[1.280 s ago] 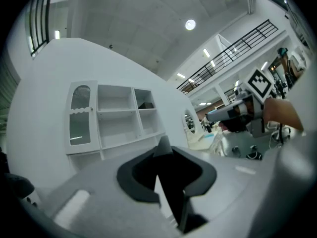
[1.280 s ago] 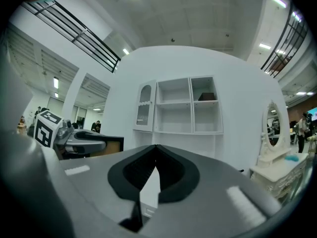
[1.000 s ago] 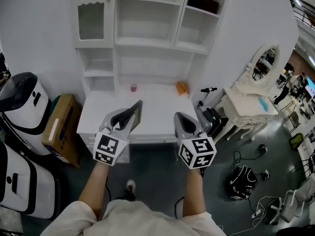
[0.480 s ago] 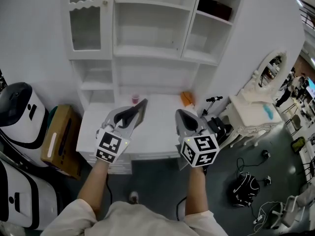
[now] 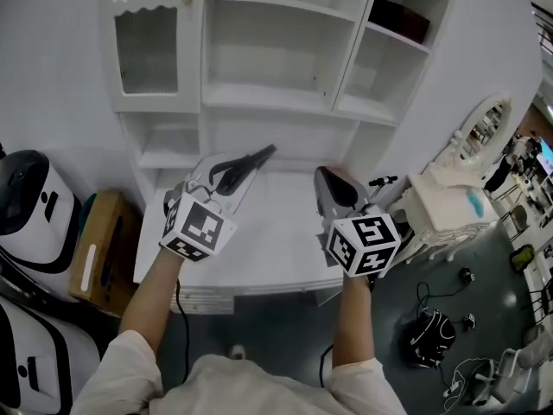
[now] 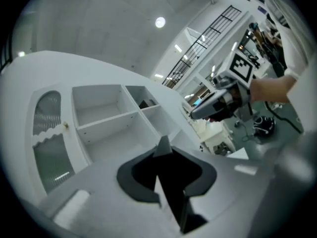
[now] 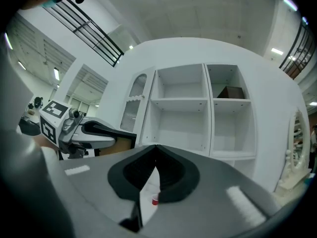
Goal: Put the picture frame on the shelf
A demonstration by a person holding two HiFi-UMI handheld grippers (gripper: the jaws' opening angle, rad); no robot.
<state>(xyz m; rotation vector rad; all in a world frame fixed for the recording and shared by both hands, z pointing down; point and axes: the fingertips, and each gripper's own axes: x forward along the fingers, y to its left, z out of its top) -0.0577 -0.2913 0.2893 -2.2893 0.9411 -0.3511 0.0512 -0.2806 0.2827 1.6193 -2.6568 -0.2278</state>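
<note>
The white shelf (image 5: pixel 276 102) fills the upper half of the head view. Its left column is closed by a ribbed glass door, while the middle and right columns are open-fronted bays with bare white boards. A dark box (image 5: pixel 399 20) sits in the upper right bay. Below the shelf's lower ledge, the white counter (image 5: pixel 276 240) runs toward the bottom of the frame. Its front edge lies under the two wrists, and a bare strip of it shows between the tools. A cardboard box (image 5: pixel 99 253) stands at the counter's left edge. A white vanity with a mirror (image 5: pixel 449 206) stands off its right corner.

The left hand-held gripper (image 5: pixel 235 169) is clamped on the picture frame (image 5: pixel 262 153), with its jaws nearly together on the thin slab. The frame is held in the air over the back of the counter, left of centre in the head view. It is seen almost edge-on, with its long axis running up and to the right, toward the low middle bay. Its far corner pokes out past the jaw tips.

The right hand-held gripper (image 5: pixel 327 175) is well apart from the left one, right of centre. Its jaw tips meet and nothing is held between them. Through the slit below the tips, a small red thing (image 7: pixel 155 201) shows on the counter.
</note>
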